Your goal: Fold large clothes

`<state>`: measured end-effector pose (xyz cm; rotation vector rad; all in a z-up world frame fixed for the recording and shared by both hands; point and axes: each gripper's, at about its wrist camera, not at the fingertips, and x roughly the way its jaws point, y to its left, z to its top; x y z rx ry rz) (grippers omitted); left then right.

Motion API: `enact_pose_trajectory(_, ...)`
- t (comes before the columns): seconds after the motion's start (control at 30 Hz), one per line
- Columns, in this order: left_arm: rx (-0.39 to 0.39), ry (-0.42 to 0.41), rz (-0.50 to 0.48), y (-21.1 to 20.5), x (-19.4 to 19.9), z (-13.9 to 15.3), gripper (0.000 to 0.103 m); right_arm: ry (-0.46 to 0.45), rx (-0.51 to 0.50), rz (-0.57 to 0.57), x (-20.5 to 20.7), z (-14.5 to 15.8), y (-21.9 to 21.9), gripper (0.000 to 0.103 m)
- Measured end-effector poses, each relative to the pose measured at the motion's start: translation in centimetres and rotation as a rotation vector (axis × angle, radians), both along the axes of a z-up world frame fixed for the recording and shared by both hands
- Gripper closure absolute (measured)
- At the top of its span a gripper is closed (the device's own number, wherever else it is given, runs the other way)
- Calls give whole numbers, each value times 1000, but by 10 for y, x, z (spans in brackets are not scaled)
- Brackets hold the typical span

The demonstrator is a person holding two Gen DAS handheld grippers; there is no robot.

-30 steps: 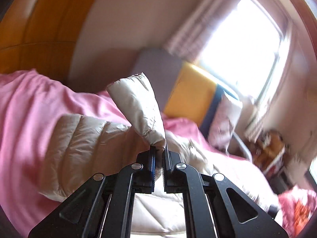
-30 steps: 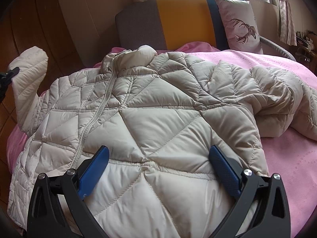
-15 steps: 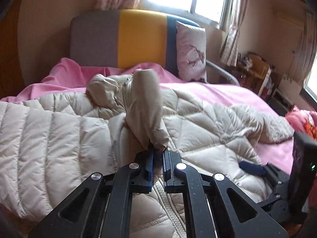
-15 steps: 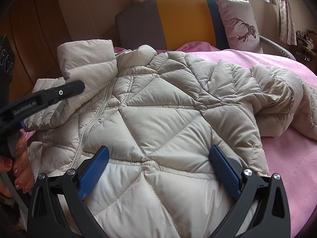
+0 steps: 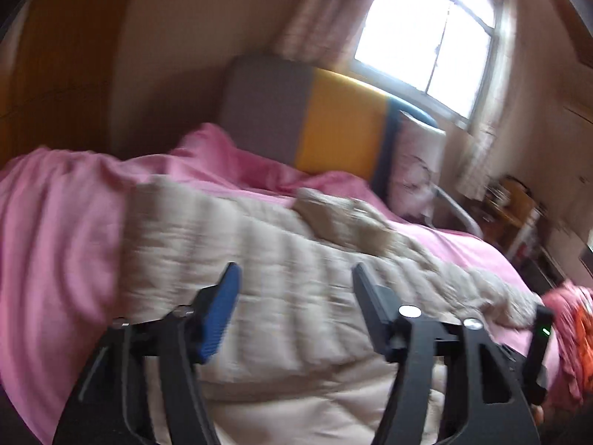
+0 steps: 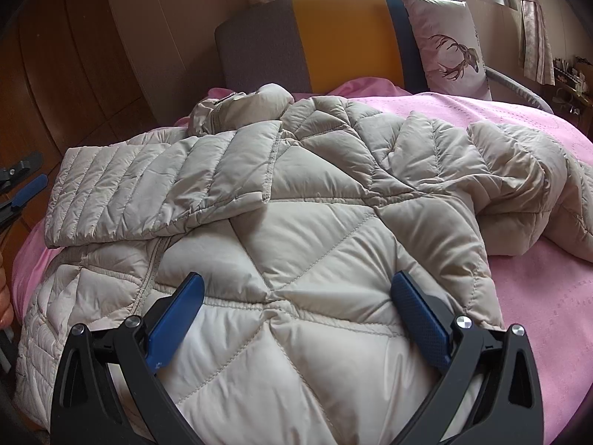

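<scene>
A beige quilted puffer jacket (image 6: 315, 230) lies spread on the pink bed cover (image 6: 537, 296). Its left sleeve (image 6: 163, 193) lies folded flat across the chest. The other sleeve (image 6: 526, 185) lies bunched at the right. My right gripper (image 6: 296, 296) is open and empty, low over the jacket's lower part. My left gripper (image 5: 294, 282) is open and empty above the jacket (image 5: 278, 278) in its blurred view; its blue fingertips (image 6: 27, 189) show at the left edge of the right wrist view, beside the folded sleeve.
A grey, yellow and blue headboard (image 6: 333, 37) and a deer-print pillow (image 6: 448, 44) stand behind the bed. Wooden panelling (image 6: 74, 74) runs along the left. A window (image 5: 426, 33) is at the back, with cluttered shelves (image 5: 519, 215) to the right.
My left gripper carried the sleeve across the jacket, let it go and opened, then drew back to the left. The sleeve now lies flat on the chest. My right gripper has not moved.
</scene>
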<state>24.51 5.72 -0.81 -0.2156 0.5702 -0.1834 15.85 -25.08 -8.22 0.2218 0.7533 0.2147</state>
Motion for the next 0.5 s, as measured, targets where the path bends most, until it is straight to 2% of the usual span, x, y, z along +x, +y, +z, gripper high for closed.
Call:
enact_pose_trajectory(0.03, 9, 19, 30, 10, 6, -2, 67, 0, 0, 0, 0, 0, 0, 2)
enact_pose_trajectory(0.07, 21, 48, 64, 22, 15, -6, 74, 0, 0, 0, 0, 0, 0, 2)
enact_pose_trajectory(0.1, 29, 74, 79, 30, 26, -11, 75, 0, 0, 0, 0, 0, 0, 2)
enact_pose_trajectory(0.17, 54, 124, 92, 41, 47, -21, 87, 1, -1, 0, 0, 0, 0, 2)
enact_pose_trajectory(0.27, 94, 232, 66, 45, 85, -49, 87, 2, -2, 0, -1, 0, 0, 2)
enact_pose_trajectory(0.37, 131, 283, 46, 44, 107, -75, 87, 4, -5, 1, -1, 0, 0, 2)
enact_pose_trajectory(0.5, 56, 296, 66, 53, 113, -90, 87, 9, -5, 2, -1, -2, -1, 2)
